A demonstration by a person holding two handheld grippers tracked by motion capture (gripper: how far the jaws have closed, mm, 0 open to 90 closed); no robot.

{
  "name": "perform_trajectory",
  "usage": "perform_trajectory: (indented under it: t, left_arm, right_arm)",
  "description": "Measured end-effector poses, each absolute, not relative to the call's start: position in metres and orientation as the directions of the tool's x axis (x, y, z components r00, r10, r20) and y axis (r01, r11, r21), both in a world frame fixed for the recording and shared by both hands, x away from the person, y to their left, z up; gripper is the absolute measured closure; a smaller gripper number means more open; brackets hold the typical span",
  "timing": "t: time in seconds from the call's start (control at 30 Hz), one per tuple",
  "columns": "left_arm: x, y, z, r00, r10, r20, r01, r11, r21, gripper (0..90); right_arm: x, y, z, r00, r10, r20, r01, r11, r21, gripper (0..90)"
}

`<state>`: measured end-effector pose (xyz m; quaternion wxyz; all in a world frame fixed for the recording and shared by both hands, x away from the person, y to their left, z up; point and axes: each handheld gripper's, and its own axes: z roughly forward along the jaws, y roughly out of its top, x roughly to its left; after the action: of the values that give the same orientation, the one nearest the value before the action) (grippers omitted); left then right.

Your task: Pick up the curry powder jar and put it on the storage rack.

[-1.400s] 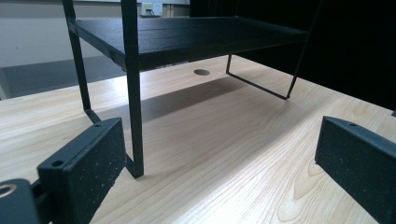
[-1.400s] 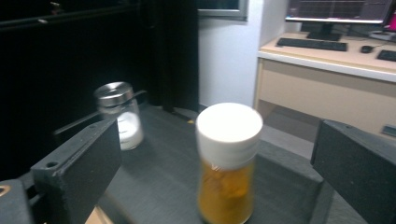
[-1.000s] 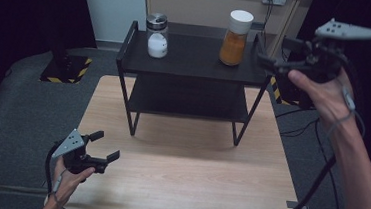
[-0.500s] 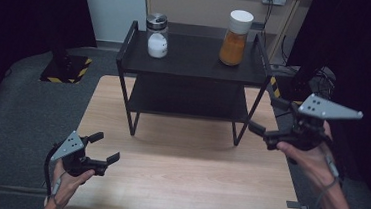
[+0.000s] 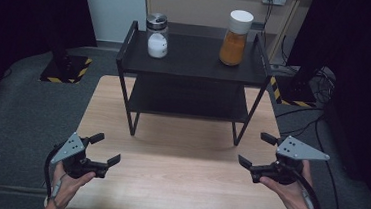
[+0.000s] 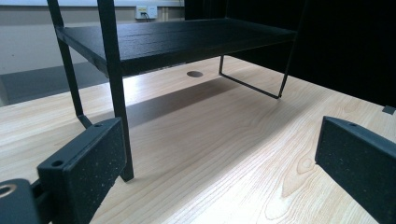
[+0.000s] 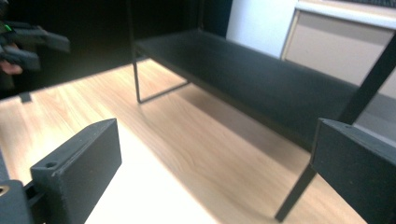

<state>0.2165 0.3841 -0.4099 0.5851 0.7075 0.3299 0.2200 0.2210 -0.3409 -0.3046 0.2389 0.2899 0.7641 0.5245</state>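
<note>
A: Wood table (image 5: 177, 179) in a dark room, w/ the black rack (image 5: 191, 70) sitting at its far half. Both tongs are hovering low, in front of the rack.

B: Left gripper (image 5: 100, 153) is gaping wide, empty. Right gripper (image 5: 257, 150) too, released, nothing between the jaws.

A: Orange jar (image 5: 235, 35) is standing upright on the rack's top shelf, right end; salt jar (image 5: 156, 34) at the left end.

B: I'd judge: keep jaws wide, rise above the rack's rail, then close round the body, not the lid.
</note>
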Motion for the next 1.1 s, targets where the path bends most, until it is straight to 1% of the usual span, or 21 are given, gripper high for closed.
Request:
perform_trajectory:
  t: [0.07,0.17,0.33,0.4,0.6,0.67,0.73,1.1]
  left_arm:
    - [0.217,0.384,-0.410,0.685,0.725,-0.073,0.210,-0.101,0.972,0.7]
    - [0.217,0.384,-0.410,0.684,0.726,-0.073,0.210,-0.100,0.973,0.7]
    - [0.216,0.383,-0.410,0.684,0.726,-0.067,0.206,-0.104,0.973,0.7]
    - [0.216,0.383,-0.410,0.684,0.726,-0.065,0.207,-0.108,0.972,0.6]
    - [0.216,0.383,-0.410,0.683,0.728,-0.058,0.199,-0.109,0.974,0.4]
    - [0.216,0.383,-0.410,0.683,0.728,-0.058,0.197,-0.107,0.975,0.4]
    - [0.216,0.383,-0.410,0.683,0.728,-0.057,0.196,-0.107,0.975,0.4]
    - [0.218,0.383,-0.409,0.688,0.724,-0.050,0.190,-0.114,0.975,0.4]
  right_arm:
    - [0.221,-0.341,-0.314,-0.710,0.703,-0.042,0.214,0.272,0.938,3.0]
    - [0.218,-0.339,-0.329,-0.683,0.729,-0.050,0.226,0.276,0.934,3.1]
    - [0.216,-0.337,-0.348,-0.667,0.744,-0.041,0.266,0.289,0.920,3.1]
    - [0.213,-0.336,-0.353,-0.653,0.755,-0.051,0.273,0.298,0.915,2.9]
    - [0.205,-0.342,-0.372,-0.630,0.776,-0.032,0.273,0.259,0.927,3.0]
    - [0.202,-0.343,-0.378,-0.626,0.779,-0.040,0.264,0.259,0.929,3.2]
    - [0.199,-0.344,-0.382,-0.616,0.786,-0.047,0.262,0.261,0.929,3.1]
    - [0.191,-0.357,-0.394,-0.590,0.807,-0.004,0.280,0.209,0.937,2.8]
